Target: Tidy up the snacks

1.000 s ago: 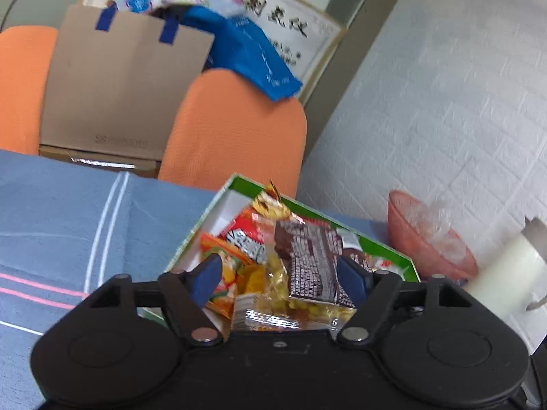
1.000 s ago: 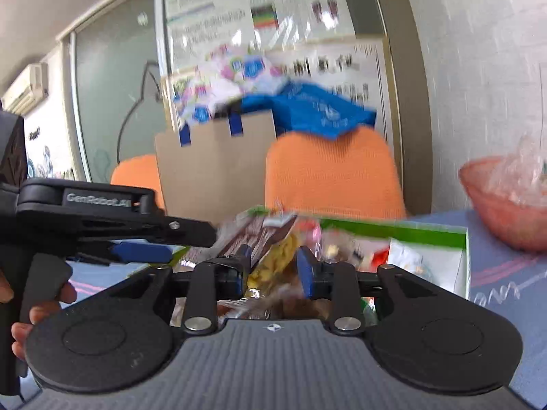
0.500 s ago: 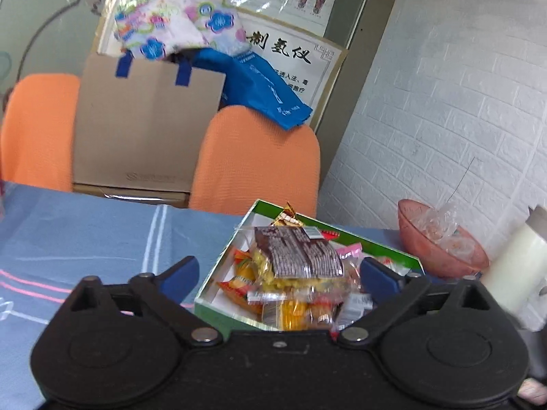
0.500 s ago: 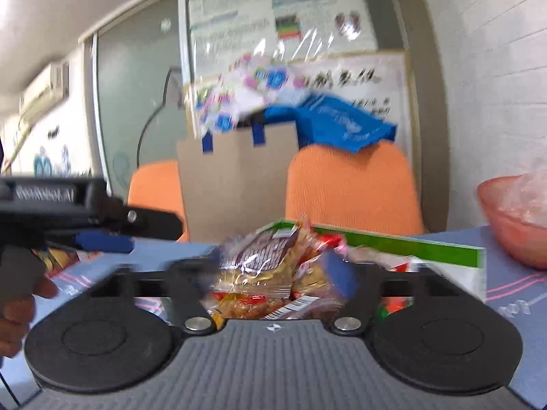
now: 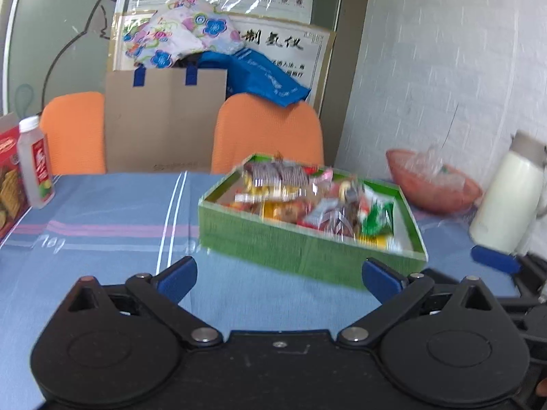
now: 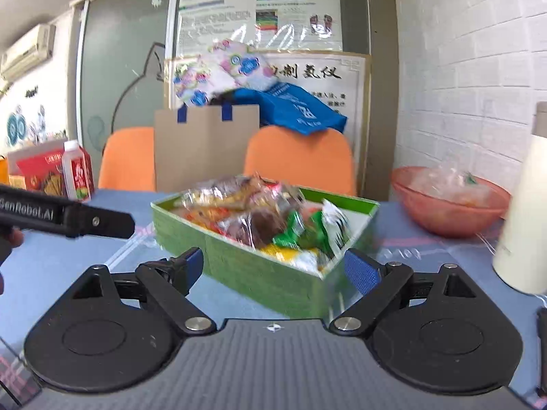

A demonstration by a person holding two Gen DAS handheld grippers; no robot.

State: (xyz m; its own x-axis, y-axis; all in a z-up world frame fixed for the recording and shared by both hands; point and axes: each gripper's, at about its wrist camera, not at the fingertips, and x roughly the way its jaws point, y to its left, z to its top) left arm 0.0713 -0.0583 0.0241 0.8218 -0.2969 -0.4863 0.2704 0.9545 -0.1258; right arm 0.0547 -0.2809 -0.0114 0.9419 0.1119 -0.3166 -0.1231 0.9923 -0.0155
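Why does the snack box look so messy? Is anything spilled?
Nothing has spilled. The green box sits flat on the blue tablecloth, but its snack packets are heaped loosely, some poking above the rim. Both claws are open and empty.

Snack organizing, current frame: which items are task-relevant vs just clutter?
Task-relevant:
- green box
- snack packets piled in it
- left gripper, open, empty
- right gripper, open, empty

Clutter:
- pink bowl
- white flask
- drink bottle
- red carton
- orange chairs
- paper bag
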